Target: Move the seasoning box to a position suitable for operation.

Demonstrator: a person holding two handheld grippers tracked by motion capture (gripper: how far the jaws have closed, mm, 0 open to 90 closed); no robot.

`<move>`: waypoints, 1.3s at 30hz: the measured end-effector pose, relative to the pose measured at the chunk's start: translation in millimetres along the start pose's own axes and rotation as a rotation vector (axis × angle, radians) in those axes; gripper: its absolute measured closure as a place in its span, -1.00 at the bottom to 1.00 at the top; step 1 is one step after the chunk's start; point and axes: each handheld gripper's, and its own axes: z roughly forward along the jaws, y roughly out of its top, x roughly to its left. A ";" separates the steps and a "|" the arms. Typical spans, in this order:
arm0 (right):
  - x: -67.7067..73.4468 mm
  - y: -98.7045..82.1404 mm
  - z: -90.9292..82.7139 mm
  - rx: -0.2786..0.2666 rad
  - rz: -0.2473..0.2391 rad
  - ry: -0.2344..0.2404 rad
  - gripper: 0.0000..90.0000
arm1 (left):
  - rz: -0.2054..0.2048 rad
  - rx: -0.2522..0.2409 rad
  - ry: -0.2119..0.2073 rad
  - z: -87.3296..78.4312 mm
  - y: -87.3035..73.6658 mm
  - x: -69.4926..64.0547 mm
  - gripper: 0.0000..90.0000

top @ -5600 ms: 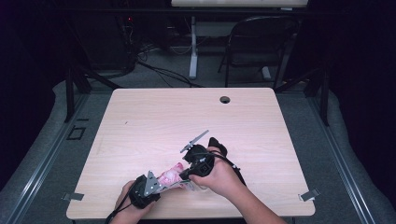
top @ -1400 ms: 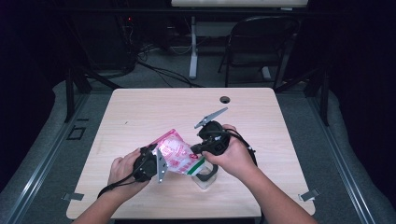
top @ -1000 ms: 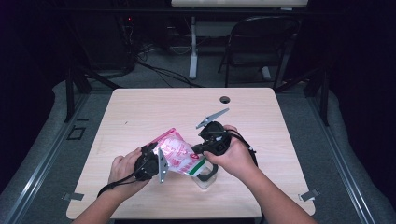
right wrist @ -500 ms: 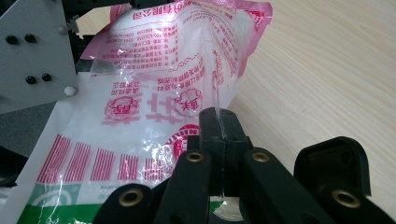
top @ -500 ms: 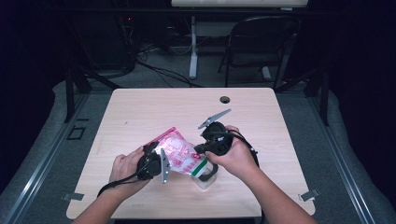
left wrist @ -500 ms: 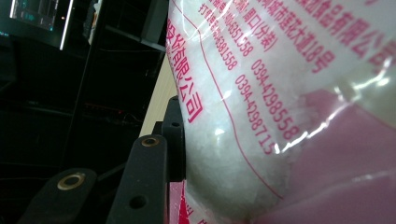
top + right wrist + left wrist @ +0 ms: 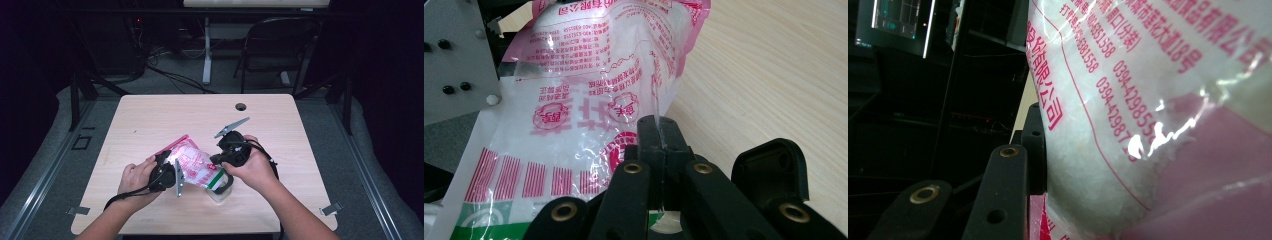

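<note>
Item: plastic bag (image 7: 192,165) of white granules, red print, green band at its lower end. I hold it tilted over a clear container (image 7: 220,189) near the table's (image 7: 150,115) front edge. Left tongs (image 7: 167,170) clamp its body; right tongs (image 7: 658,137) pinch its edge. Pouring looks underway, unfinished.

I work at a light wood-grain rectangular table (image 7: 150,120) with a round cable hole (image 7: 241,106). Grey carpeted floor (image 7: 360,150) surrounds it. Behind it stand a black metal chair (image 7: 275,50) and a white desk leg (image 7: 206,55). The room beyond is dark.
</note>
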 end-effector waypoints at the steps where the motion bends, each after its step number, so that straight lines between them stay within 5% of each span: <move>1: -0.4 -0.2 -0.1 0.003 -0.002 -0.003 1.00 | 0.002 0.003 0.006 -0.2 0.6 -0.7 0.51; 39: -3.2 -11.1 4.4 -0.003 -0.004 -0.036 1.00 | 0.136 0.016 0.103 -3.8 4.8 -6.8 0.52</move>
